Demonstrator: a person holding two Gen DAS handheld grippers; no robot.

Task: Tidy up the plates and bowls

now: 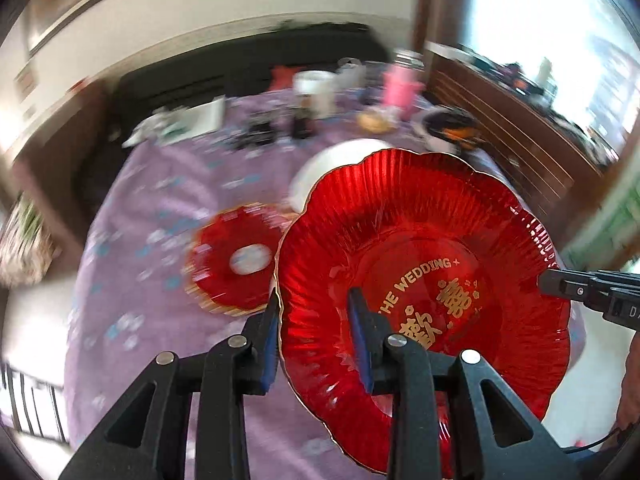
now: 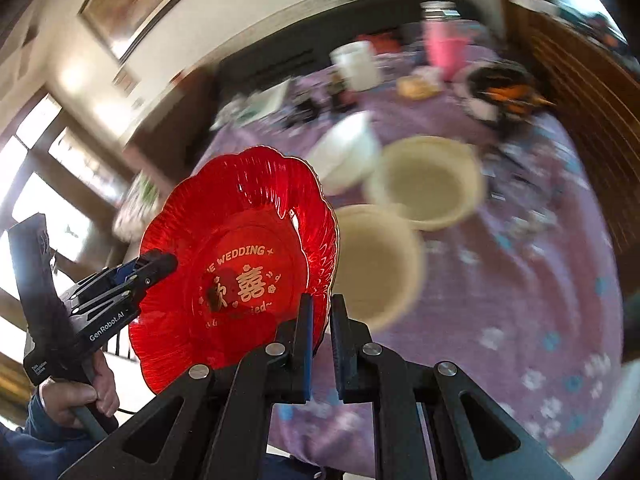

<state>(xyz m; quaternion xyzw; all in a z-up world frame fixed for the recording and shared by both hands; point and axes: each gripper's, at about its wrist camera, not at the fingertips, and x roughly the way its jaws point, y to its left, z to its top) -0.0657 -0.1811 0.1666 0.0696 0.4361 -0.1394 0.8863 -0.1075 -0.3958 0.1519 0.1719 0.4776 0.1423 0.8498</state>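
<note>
A large red fluted plate (image 1: pixel 420 240) with gold lettering hangs tilted above the purple-clothed table (image 1: pixel 160 208), gripped from both sides. My left gripper (image 1: pixel 314 300) has the plate's rim between its blue pads and is shut on it. My right gripper (image 2: pixel 322 300) is shut on the opposite rim of the red plate (image 2: pixel 240 248). It also reaches in from the right edge of the left wrist view, as the right gripper (image 1: pixel 560 284). A smaller red plate (image 1: pixel 236 260) lies on the cloth. Two cream bowls (image 2: pixel 428 184) (image 2: pixel 376 264) and a white bowl (image 2: pixel 344 152) stand beyond.
At the far side of the table stand a white mug (image 1: pixel 316 88), a pink cup (image 1: pixel 398 88), a dark bowl of food (image 1: pixel 448 124) and papers (image 1: pixel 196 120). Wooden slatted furniture (image 1: pixel 500 120) lies to the right. A person's hand (image 2: pixel 76 396) grips the left gripper's handle.
</note>
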